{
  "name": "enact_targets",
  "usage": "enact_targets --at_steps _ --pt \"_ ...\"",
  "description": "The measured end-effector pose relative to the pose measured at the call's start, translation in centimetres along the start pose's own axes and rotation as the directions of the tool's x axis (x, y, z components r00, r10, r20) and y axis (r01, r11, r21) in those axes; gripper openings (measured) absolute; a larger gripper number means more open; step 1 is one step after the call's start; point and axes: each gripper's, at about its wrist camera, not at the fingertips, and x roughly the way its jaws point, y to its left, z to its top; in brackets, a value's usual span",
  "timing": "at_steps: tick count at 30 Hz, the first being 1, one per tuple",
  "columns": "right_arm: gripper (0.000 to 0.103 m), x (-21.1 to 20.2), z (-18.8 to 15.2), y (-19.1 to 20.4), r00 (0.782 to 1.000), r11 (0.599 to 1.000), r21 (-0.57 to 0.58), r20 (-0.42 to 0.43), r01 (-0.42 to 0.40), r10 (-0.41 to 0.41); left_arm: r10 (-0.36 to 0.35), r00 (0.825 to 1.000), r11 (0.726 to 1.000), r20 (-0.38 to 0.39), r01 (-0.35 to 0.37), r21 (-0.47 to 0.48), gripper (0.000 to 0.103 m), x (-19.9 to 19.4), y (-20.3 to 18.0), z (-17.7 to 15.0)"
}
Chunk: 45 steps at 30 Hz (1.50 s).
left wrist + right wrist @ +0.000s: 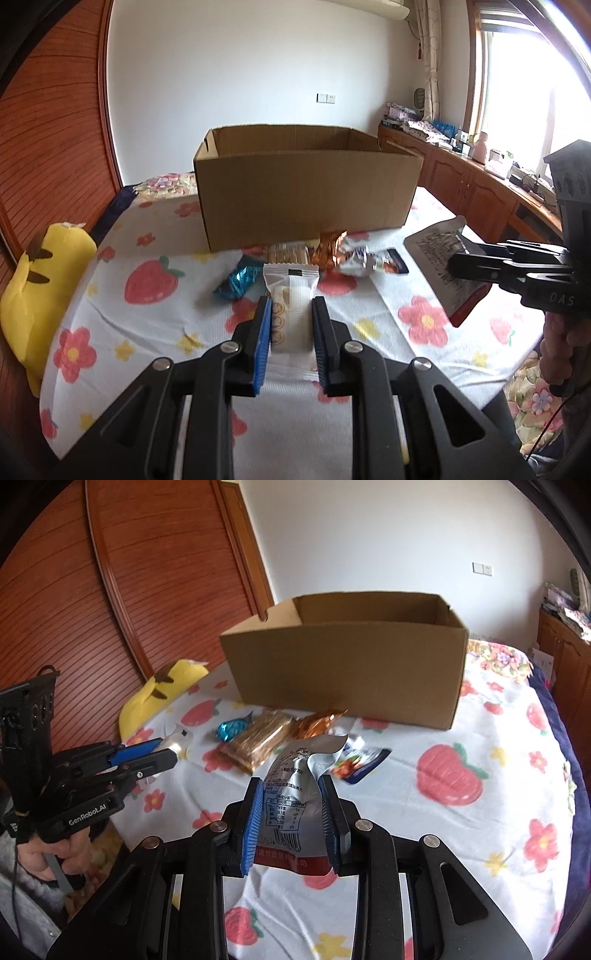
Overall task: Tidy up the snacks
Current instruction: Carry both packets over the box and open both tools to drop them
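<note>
Left wrist view: the left gripper (291,325) is clamped on a white wrapped biscuit (291,306), long axis pointing away toward the cardboard box (306,188) standing by the bed's far edge. "DAS" shows on the right gripper (456,266), the rest cut off.

Right wrist view: the right gripper (291,808) is clamped on a silver pouch (295,805), upright, top crumpled; its small print is unreadable. "GenRobot.AI" marks the other gripper. Loose snacks (258,738) lie before the box.

The cardboard box (306,184) is showing plain brown. The bedsheet (480,830) is showing white with red strawberries and pink and yellow flowers. The plush toy (40,291) is showing yellow with brown marks. One candy (231,729) is shining blue, another wrapper (317,723) orange.
</note>
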Motion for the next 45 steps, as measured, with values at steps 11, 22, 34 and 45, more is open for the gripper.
enact_targets --at_steps 11,22,34,45 --pt "0.028 -1.6 3.7 -2.5 0.998 0.999 -0.024 0.065 0.030 -0.028 -0.014 0.998 1.000 0.056 0.014 0.011 0.019 1.8 0.7 4.6" --pt "0.028 -1.1 7.4 -4.2 0.993 0.997 -0.059 0.113 0.041 -0.034 -0.047 0.994 0.999 0.096 0.044 0.031 0.019 3.4 1.0 8.8" --pt "0.029 1.4 13.3 -5.7 0.982 0.992 -0.118 0.187 0.050 -0.028 -0.050 0.989 0.997 0.138 0.041 0.065 0.019 6.9 2.2 15.0" --pt "0.029 6.2 14.8 -8.1 0.984 0.993 -0.091 0.167 0.072 -0.056 -0.039 0.993 0.997 0.110 0.032 0.065 0.019 11.8 3.0 16.5"
